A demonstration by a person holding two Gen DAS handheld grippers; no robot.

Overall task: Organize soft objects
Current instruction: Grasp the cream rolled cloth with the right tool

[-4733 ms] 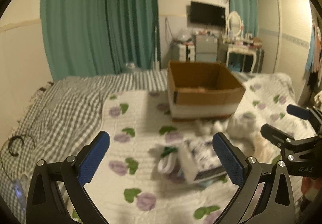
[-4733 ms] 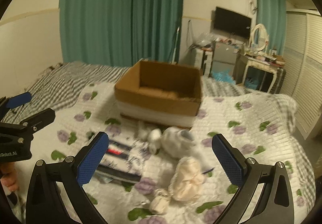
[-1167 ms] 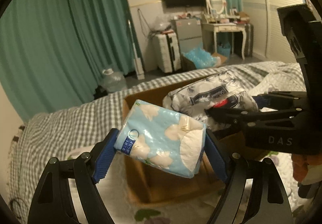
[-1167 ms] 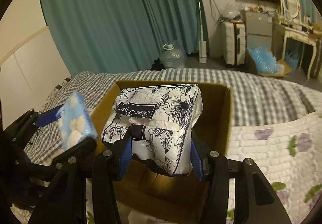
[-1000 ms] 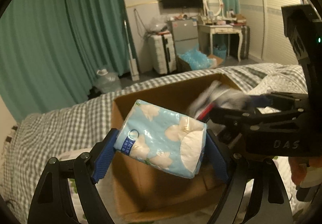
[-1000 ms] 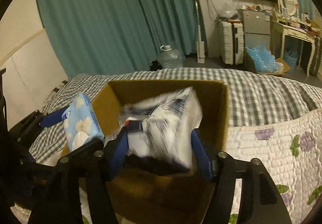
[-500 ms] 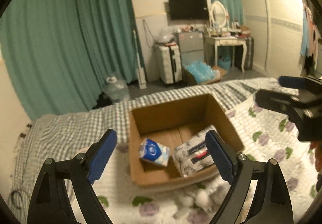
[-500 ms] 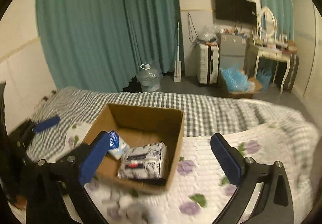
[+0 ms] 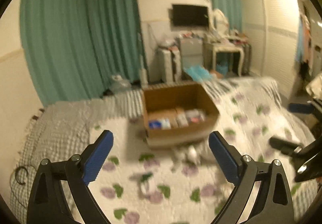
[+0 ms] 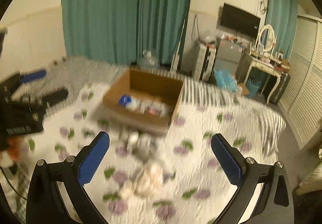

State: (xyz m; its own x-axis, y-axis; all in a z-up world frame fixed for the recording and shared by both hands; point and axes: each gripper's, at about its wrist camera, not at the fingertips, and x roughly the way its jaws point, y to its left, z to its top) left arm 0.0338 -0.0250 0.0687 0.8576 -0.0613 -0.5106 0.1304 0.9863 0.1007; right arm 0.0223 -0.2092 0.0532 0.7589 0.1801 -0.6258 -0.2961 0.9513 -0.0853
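A brown cardboard box (image 9: 181, 135) stands on the flowered bed quilt (image 9: 251, 123); it also shows in the right wrist view (image 10: 112, 97). Inside lie a blue tissue pack (image 9: 157, 123) and a black-and-white floral tissue pack (image 9: 193, 116). My left gripper (image 9: 161, 155) is open and empty, well back from the box. My right gripper (image 10: 161, 155) is open and empty. White soft toys (image 9: 187, 154) lie in front of the box. A cream soft toy (image 10: 149, 179) lies between the right fingers. Both views are blurred.
A white folded item (image 9: 147, 185) lies on the quilt near the left gripper. A grey checked blanket (image 9: 60, 127) covers the bed's left side. Green curtains (image 10: 124, 12), suitcases (image 10: 203, 64) and a dressing table (image 10: 263, 66) stand beyond the bed. A white wardrobe (image 10: 306, 83) is at right.
Both grippers let go of their tissue packs into the box, opened, and pulled back and down towards the near side of the bed. The box now looks smaller and farther.
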